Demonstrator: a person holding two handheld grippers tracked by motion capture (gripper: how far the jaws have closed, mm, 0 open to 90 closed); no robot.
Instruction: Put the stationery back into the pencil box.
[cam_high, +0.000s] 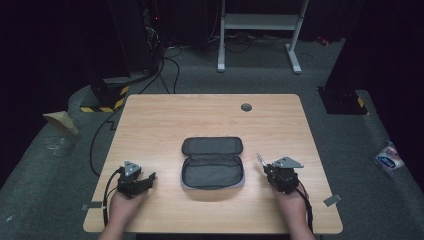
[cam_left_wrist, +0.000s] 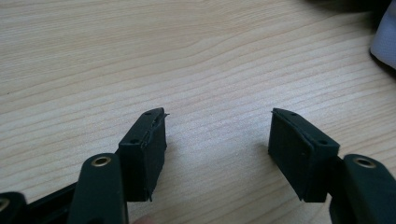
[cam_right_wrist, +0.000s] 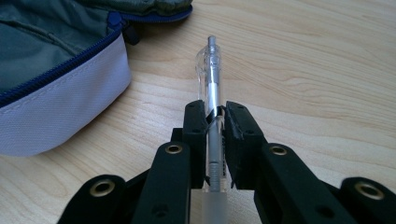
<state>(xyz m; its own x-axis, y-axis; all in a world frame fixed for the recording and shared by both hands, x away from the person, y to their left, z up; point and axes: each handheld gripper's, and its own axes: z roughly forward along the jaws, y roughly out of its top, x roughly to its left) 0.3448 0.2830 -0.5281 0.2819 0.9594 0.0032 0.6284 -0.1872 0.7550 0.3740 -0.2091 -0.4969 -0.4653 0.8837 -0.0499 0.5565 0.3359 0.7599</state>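
The right claw (cam_right_wrist: 215, 116) is squeezed tight on a clear pen (cam_right_wrist: 212, 79). The pen sticks out past the jaws, with its tip pointing away from the hand. In the high view the right claw (cam_high: 272, 169) sits near the right side of the pencil case (cam_high: 212, 162), with the pen (cam_high: 261, 159) poking up toward the case.

The left claw (cam_left_wrist: 217, 135) is wide open and holds nothing. Only bare wood lies between its jaws. In the high view the left claw (cam_high: 145, 179) rests on the tabletop (cam_high: 165, 120), well apart from the case on its left side.

The pencil case lies unzipped in the middle of the tabletop, with its lid flipped back. Inside I can see grey lining and nothing else.

My guess is that the pen is meant to go into the case. The next move would be to carry the pen over the open part, lower it in, and let go. The left claw may need to hold the case steady.
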